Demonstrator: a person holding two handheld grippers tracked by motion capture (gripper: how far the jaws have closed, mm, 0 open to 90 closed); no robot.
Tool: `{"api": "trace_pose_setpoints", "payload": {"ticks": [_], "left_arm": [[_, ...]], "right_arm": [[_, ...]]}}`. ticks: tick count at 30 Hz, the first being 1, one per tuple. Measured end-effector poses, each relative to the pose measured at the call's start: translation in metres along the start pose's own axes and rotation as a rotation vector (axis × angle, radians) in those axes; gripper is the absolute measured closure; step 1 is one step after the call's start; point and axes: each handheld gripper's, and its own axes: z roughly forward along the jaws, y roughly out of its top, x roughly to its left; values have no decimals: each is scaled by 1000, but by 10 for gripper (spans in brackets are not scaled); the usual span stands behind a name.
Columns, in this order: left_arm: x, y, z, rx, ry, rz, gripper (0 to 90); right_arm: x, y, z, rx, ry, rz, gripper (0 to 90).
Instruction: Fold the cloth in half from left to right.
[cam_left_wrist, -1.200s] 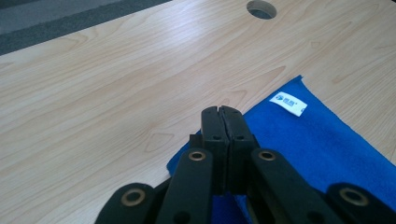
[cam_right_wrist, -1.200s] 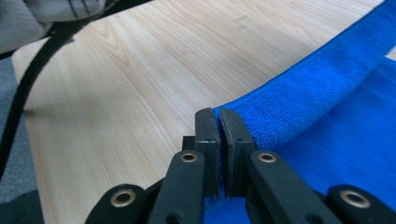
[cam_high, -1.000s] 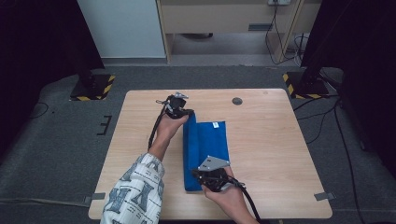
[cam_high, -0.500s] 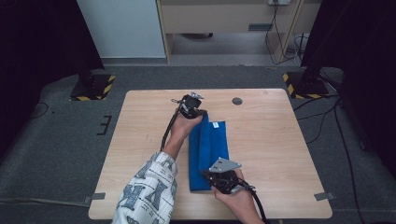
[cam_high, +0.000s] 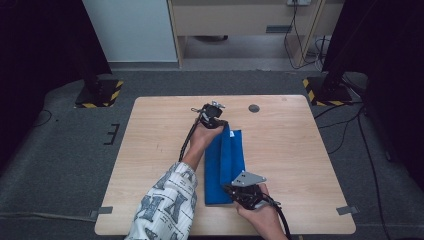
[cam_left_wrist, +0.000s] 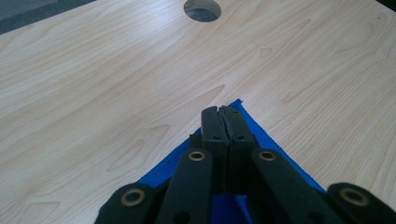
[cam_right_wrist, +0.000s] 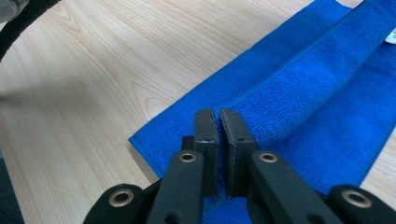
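Note:
A blue towel (cam_high: 225, 167) lies lengthwise on the wooden table (cam_high: 300, 150), its left edge lifted and folded over towards the right. At the far end my left gripper (cam_high: 220, 122) is shut on the towel's corner (cam_left_wrist: 243, 109), jaws pressed together over the cloth. At the near end my right gripper (cam_high: 229, 190) is shut on the towel's raised fold (cam_right_wrist: 280, 98), which runs away from the jaws as a ridge. A patterned sleeve covers the left forearm.
A round cable hole (cam_high: 254, 108) sits in the table beyond the towel, ahead of the left jaws (cam_left_wrist: 202, 8). Bare wood lies to either side of the towel. Stand bases with yellow-black stripes (cam_high: 100, 92) rest on the floor past the table's far corners.
Both hands have moved to the right, drawing the towel's left edge over with them. The towel looks narrower than it did a second ago.

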Motion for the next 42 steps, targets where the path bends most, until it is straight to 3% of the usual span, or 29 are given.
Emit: {"api": "trace_pose_setpoints", "payload": {"ticks": [4, 11, 17, 23, 33, 39, 42], "left_arm": [[-4, -1, 9, 28, 5, 7, 891], [-5, 1, 10, 10, 2, -7, 890], [-8, 2, 17, 4, -26, -47, 868], [-10, -1, 25, 26, -44, -43, 815], [-15, 1, 22, 4, -57, -31, 779], [-19, 3, 14, -8, -56, -7, 697], [-23, 1, 8, -10, -53, 27, 647]], "right_arm": [[-4, -4, 0, 5, -7, 15, 862], [-9, -7, -3, 7, -19, 19, 856], [-15, -10, -7, 16, -44, 27, 839], [-23, -19, -8, 71, -57, 58, 739], [-27, -20, -13, 84, -82, 86, 652], [-33, -24, -19, 114, -83, 141, 496], [-34, -25, -22, 104, -96, 133, 397]]}}
